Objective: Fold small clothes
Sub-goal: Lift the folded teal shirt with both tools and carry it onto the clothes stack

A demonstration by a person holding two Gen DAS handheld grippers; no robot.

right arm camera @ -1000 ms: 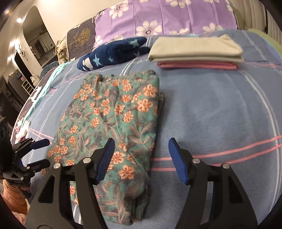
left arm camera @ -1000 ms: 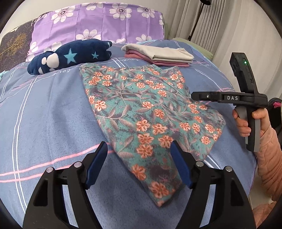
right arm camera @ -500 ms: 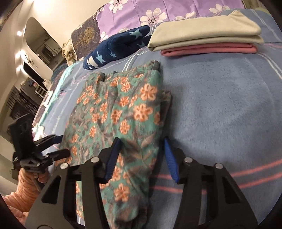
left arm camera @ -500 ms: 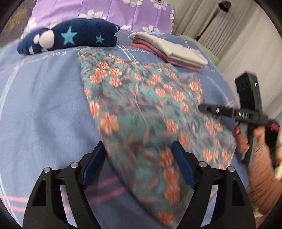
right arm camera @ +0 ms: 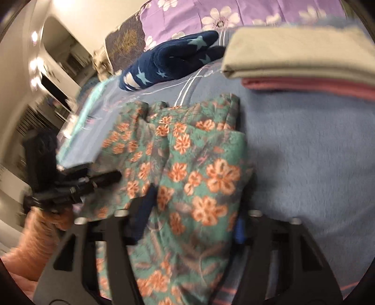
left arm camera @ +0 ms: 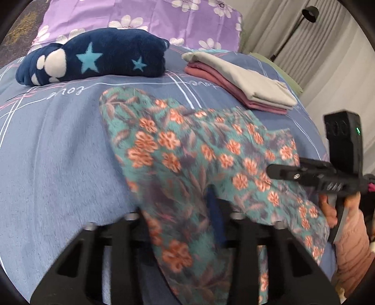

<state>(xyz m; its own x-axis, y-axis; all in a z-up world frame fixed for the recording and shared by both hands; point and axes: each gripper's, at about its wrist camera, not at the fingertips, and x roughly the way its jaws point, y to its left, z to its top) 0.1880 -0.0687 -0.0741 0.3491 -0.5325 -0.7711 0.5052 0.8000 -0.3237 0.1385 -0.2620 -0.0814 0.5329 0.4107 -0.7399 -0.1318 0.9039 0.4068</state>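
A teal garment with orange flowers lies on the blue bedspread; it also shows in the right wrist view. My left gripper is shut on the garment's near edge, and the cloth drapes over its fingers. My right gripper is shut on the garment's other near edge, the cloth bunched between its blue pads. The right gripper shows from the side in the left wrist view. The left gripper shows in the right wrist view. Both views are blurred.
A folded grey and pink stack lies at the back right of the bed. A navy plush with stars lies at the back, before a purple flowered pillow. Curtains hang to the right.
Both grippers moved forward onto the garment's near edge and closed on it. The near cloth has lifted and bunched over the fingers.
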